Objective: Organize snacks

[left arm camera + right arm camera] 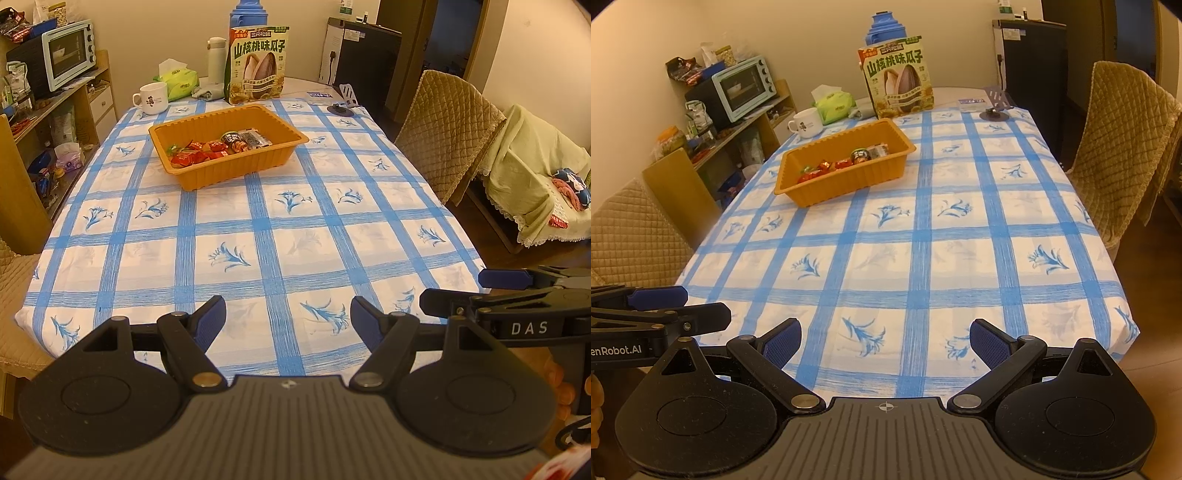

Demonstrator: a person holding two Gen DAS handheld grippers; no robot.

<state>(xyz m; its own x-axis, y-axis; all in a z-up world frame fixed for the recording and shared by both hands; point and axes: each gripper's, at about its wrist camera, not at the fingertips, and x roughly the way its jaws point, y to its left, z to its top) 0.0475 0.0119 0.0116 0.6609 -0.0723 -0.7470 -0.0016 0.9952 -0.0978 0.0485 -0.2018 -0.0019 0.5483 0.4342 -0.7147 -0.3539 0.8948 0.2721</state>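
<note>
An orange plastic tray [284, 127] [846, 184] sits at the far half of the table, left of centre. Inside lie several wrapped snacks [199, 151] [831, 166], red ones at its left and dark packets [251, 138] at its right. A large bag of sunflower seeds [256, 64] [899, 79] stands upright behind the tray. My left gripper [288, 321] hovers open over the near table edge with nothing between its fingers. My right gripper [885, 341] is open and empty too, beside it on the right; its fingers [509, 280] show in the left wrist view.
The table wears a blue checked cloth [258, 229] [923, 240]. At its far end stand a white mug [153, 96], a tissue pack [177, 79], a white bottle [216, 55], a blue thermos [246, 13] and a phone stand [345, 101]. Quilted chairs [448, 133] [1115, 147] flank it; a shelf with a toaster oven [68, 53] stands left.
</note>
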